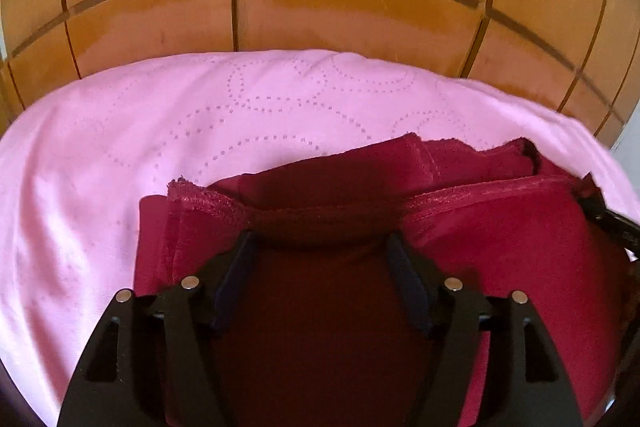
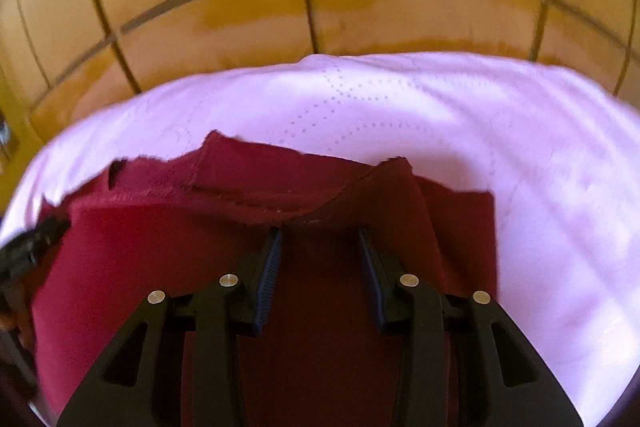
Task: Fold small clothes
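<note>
Both grippers I have spread and gripping nothing: the left gripper (image 1: 322, 243) and the right gripper (image 2: 320, 239) hover low over the red garment (image 1: 500, 227); it lies folded over itself on the pink sheet (image 1: 120, 131), seemingly let go so the fold settles.

Dark red cloth garment (image 1: 500, 227), faintly shiny; pink bedsheet (image 1: 100, 147), smooth, dot-stitched; glossy wooden panels (image 1: 340, 7) above; matt black plastic grippers.
</note>
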Tool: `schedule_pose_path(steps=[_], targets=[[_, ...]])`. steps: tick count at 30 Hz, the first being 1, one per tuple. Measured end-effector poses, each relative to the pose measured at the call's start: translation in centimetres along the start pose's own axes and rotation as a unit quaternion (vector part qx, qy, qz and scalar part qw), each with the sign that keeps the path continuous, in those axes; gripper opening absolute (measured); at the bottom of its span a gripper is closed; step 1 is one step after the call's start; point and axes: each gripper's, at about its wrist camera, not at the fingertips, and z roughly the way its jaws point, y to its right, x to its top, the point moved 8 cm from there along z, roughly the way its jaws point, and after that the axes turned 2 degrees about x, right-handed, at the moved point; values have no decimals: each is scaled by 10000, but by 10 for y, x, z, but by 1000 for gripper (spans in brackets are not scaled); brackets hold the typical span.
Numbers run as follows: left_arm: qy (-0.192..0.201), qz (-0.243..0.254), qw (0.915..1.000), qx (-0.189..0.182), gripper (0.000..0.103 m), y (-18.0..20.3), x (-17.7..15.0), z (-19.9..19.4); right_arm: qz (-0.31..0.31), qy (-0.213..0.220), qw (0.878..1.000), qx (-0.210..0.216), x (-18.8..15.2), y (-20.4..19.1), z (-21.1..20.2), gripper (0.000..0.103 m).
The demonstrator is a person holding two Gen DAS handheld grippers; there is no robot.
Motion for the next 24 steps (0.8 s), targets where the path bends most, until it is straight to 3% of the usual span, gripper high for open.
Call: schedule_pose_path(steps=[13,18,21,24], targets=[[5,136,9999,49,77,8,-3,5,-224,138,9991,-337,3,-5,12,38],[-82,254,9992,284,77,14,1,-3,-284,173,9986,-407,3,-7,12,38],[116,90,9998,-151,76,39,11,-26,-307,179,9984,-441,3,-7,12,38],[230,342,9983,-413,75,74,18,-35,-314,189,9983,-445,3,-7,12,38]])
